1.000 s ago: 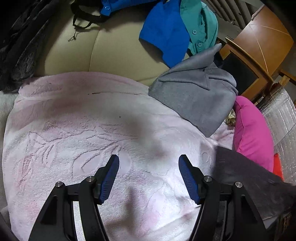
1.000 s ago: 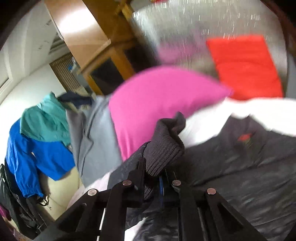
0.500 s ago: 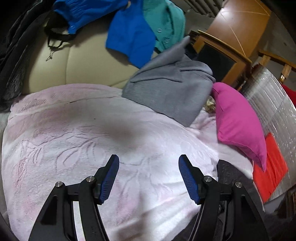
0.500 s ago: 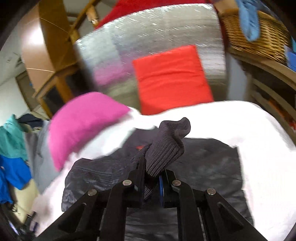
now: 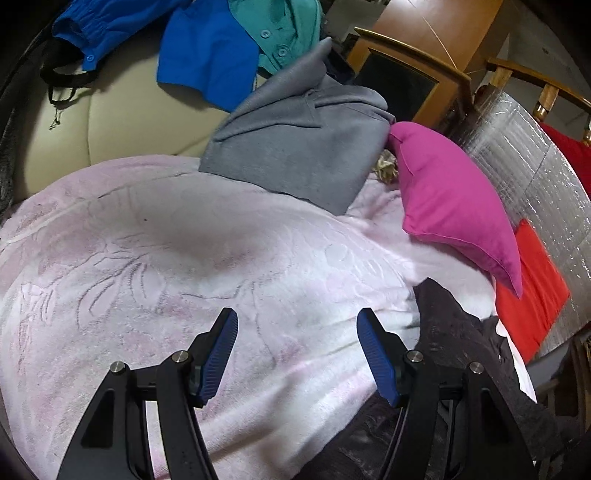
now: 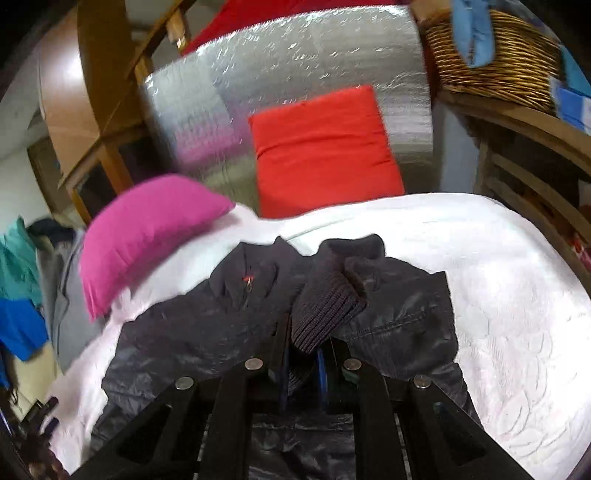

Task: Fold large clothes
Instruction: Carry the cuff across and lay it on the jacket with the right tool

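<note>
A pale pink embossed blanket (image 5: 155, 236) is spread over the bed and fills most of both views. On it, a dark jacket (image 6: 207, 332) is laid out flat, with its ribbed collar toward a silver foil panel (image 6: 295, 59) that stands at the bed's far end. A red cushion (image 6: 325, 147) is leaned against that panel, and a magenta pillow (image 6: 144, 229) is placed beside it on the blanket, near the jacket's upper left edge. A grey garment (image 5: 303, 147) is draped behind the pillow, partly on the blanket and partly on a cream sofa (image 5: 125, 122), where blue (image 5: 207, 55) and teal (image 5: 280, 26) clothes are piled. A wicker basket (image 6: 495, 62) is seen on a wooden shelf at the far right.

The jacket's ribbed knit cuff (image 6: 325, 306) is pinched by the right tool (image 6: 303, 365), its fingers pressed together on the fabric above the jacket body. The left tool (image 5: 297, 354) is held spread wide over bare blanket, with the jacket's edge just beside its right finger.
</note>
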